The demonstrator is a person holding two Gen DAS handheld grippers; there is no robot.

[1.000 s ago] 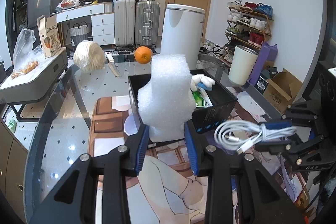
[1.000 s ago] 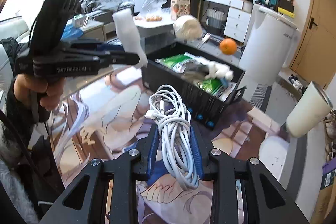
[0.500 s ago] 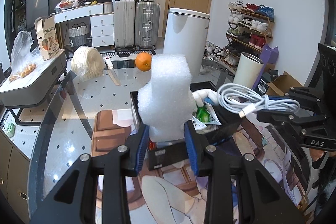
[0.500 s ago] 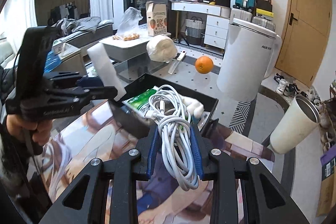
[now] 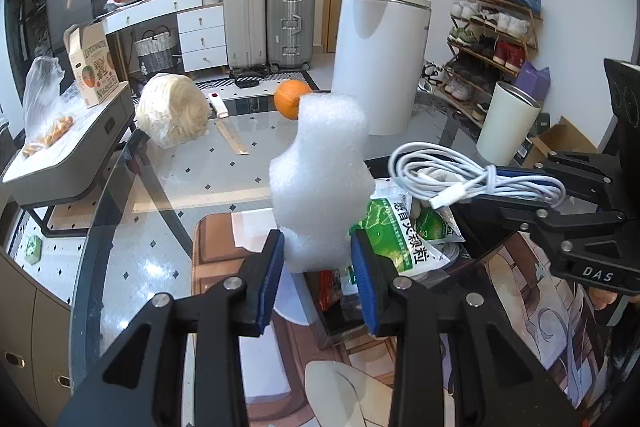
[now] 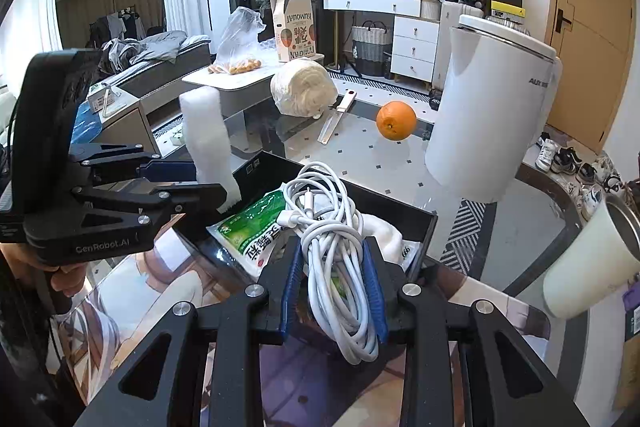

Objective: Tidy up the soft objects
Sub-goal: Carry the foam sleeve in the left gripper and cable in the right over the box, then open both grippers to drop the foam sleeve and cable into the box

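Left wrist view: left gripper [image 5: 318, 259] pinching the base of a white foam piece [image 5: 320, 179], blue pads pressed into its sides, foam standing upright above the near edge of the black box [image 5: 472, 227]. Inside the box, a green snack packet [image 5: 404, 227]. At right, right gripper [image 5: 492, 187] clamped on a coiled white cable [image 5: 460, 175], held over the box. Farther back on the glass table [image 5: 224, 167]: an orange [image 5: 290, 99], a pale wrapped bundle [image 5: 174, 115], a ruler [image 5: 232, 139]. Behind, a tall white bin [image 5: 380, 55].

Right wrist view: right gripper [image 6: 332, 279] squeezing the cable [image 6: 332, 243] between blue pads, loops hanging over the black box [image 6: 424, 247] and the green packet [image 6: 256, 223]. At left, left gripper [image 6: 208, 187] gripping the foam [image 6: 206, 143], held by a hand [image 6: 66, 277], at the box's left edge. Beyond, orange [image 6: 396, 120], bundle [image 6: 304, 93], white bin [image 6: 492, 115].
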